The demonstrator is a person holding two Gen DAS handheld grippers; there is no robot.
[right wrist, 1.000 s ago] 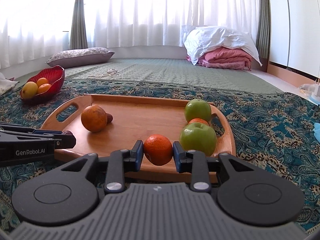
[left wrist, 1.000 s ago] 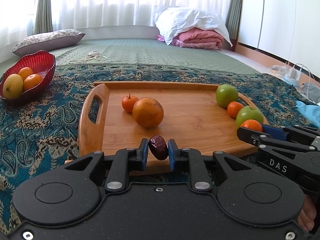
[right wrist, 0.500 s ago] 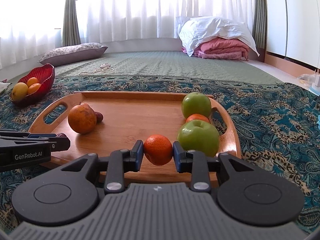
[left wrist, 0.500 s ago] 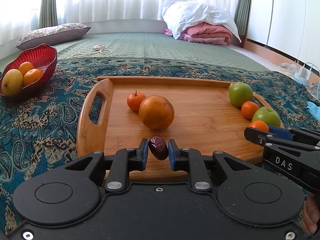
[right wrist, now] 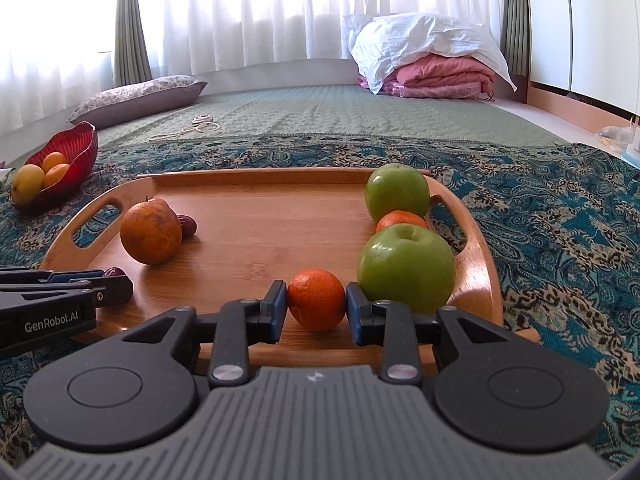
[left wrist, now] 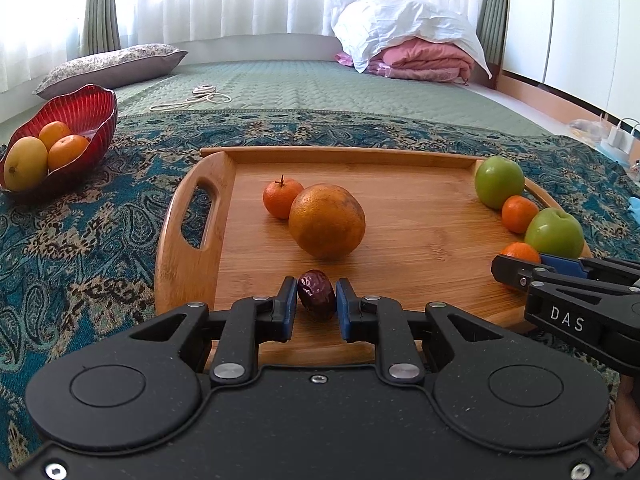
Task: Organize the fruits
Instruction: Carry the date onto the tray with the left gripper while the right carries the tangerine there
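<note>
Both grippers hold fruit over the near edge of the tray [left wrist: 188, 240].

The left gripper [left wrist: 317, 304] pinches a date [left wrist: 316, 294]; the right gripper [right wrist: 316, 306] clamps a mandarin [right wrist: 316, 300] just beside an apple [right wrist: 406, 266]. Farther in sit a big orange [left wrist: 327, 221], a stemmed mandarin [left wrist: 280, 198] and another apple [left wrist: 499, 182]. Far left, a red bowl [left wrist: 86, 110] holds more fruit.

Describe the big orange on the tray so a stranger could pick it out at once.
Find the wooden tray on the patterned blue cloth. Near its left handle two orange fruits sit together; the big orange is the nearer one, in front of a small tangerine with a stem. It is the largest orange fruit on the tray, dull-skinned with brownish blotches.
</note>
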